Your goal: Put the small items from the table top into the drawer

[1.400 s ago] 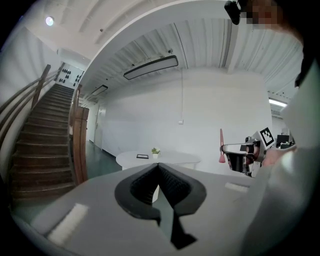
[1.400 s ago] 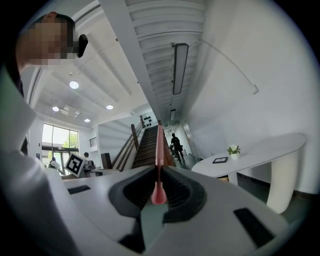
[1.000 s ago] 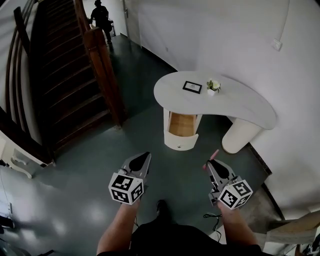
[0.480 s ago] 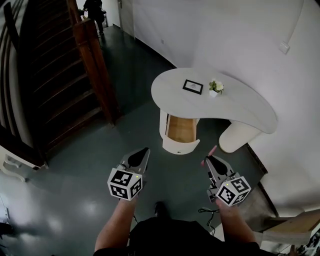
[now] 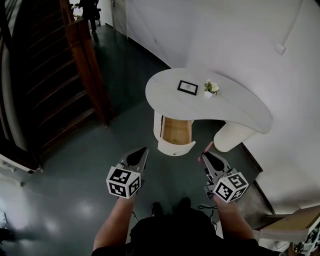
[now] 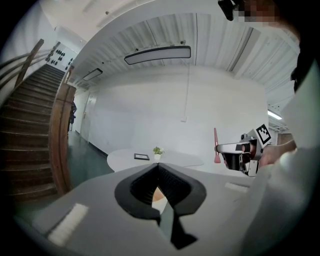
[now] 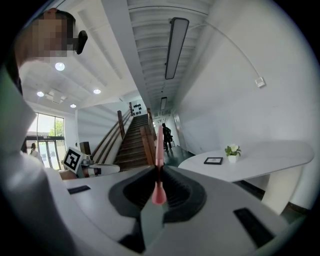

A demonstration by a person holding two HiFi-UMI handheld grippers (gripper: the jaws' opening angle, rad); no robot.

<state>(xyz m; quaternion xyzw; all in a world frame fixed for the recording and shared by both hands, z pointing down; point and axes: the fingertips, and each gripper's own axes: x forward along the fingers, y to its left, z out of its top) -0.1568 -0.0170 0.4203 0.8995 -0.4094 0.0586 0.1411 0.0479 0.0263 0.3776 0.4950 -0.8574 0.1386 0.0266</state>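
Observation:
A white curved table point(image 5: 235, 107) stands ahead, with a small black picture frame point(image 5: 187, 87) and a little potted plant point(image 5: 210, 88) on top. Under its left end a wooden drawer point(image 5: 175, 131) hangs open, and nothing shows inside. My right gripper point(image 5: 205, 157) is shut on a thin pink stick point(image 7: 159, 165) that points up past the jaws. My left gripper point(image 5: 140, 154) is shut with nothing in it. Both hang over the dark floor, short of the table. The left gripper view shows the frame point(image 6: 141, 156), the plant point(image 6: 158, 151) and the right gripper point(image 6: 235, 150).
A dark wooden staircase with a thick newel post point(image 5: 82, 55) rises on the left. A person point(image 5: 89, 9) stands far down the hall. The table's round leg point(image 5: 231, 136) sits right of the drawer. A cable point(image 5: 205, 207) lies on the floor by my feet.
The view has moved closer to the table, so the table and drawer sit nearer and further left. Both grippers keep their pose, the right still holding the pink stick.

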